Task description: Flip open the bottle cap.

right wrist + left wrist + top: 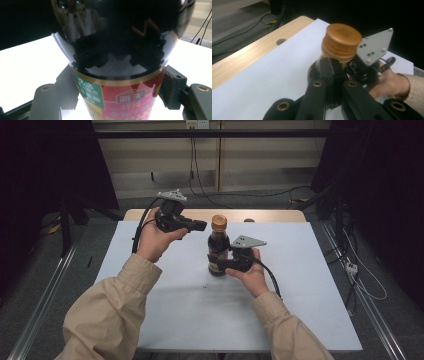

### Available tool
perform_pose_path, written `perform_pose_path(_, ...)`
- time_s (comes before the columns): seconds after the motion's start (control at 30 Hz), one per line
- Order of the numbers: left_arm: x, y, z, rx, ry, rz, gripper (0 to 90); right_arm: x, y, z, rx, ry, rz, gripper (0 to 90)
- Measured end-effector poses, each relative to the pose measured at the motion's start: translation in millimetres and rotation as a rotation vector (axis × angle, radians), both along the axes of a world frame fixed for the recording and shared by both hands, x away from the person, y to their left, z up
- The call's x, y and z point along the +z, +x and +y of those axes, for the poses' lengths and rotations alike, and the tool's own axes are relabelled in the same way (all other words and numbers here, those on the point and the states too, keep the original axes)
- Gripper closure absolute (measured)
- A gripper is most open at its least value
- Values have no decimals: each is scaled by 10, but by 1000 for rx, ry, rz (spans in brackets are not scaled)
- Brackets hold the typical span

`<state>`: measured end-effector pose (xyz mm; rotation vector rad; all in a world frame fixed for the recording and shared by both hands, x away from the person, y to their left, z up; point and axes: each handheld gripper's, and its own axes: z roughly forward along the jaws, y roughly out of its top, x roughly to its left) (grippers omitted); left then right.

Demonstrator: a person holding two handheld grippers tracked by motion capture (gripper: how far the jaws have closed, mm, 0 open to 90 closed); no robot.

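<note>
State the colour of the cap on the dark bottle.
The cap is a coppery orange-gold; it shows best in the left gripper view, above the dark bottle.

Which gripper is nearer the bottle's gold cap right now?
Left. The left gripper, fingers shut, is beside the gold cap, not touching. The right gripper is clamped lower down on the bottle, at its label.

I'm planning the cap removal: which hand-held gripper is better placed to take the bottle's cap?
Left. The left hand-held gripper, jaws shut, sits beside the round gold plastic cap; the right hand-held gripper clamps the dark glass sauce bottle low on its label.
</note>
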<state>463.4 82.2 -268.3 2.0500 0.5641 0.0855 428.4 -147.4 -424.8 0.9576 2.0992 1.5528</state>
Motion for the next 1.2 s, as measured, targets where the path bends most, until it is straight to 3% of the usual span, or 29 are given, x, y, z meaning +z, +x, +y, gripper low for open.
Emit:
perform_pose_path(0.3,34,10,-110,-27,6,-4,900,-4,0,-7,0,6,3,303)
perform_pose_path(0.37,60,4,-140,-27,32,-25,900,-4,1,-7,-1,7,3,303)
perform_pose_path(0.47,87,-1,-154,-28,33,-28,900,-6,1,-16,-1,11,5,303)
perform_pose_path(0.5,107,9,-148,-28,13,-21,900,-8,0,-18,-2,13,6,302)
perform_pose_path(0.93,214,37,-200,-49,-64,-4,900,-1,2,-13,-3,10,10,302)
perform_pose_path(1.0,232,28,-265,-63,-60,-9,900,4,-1,7,-3,-1,4,302)
perform_pose_path(1.2,241,36,-351,-45,-42,-19,900,-4,12,-8,5,8,3,301)
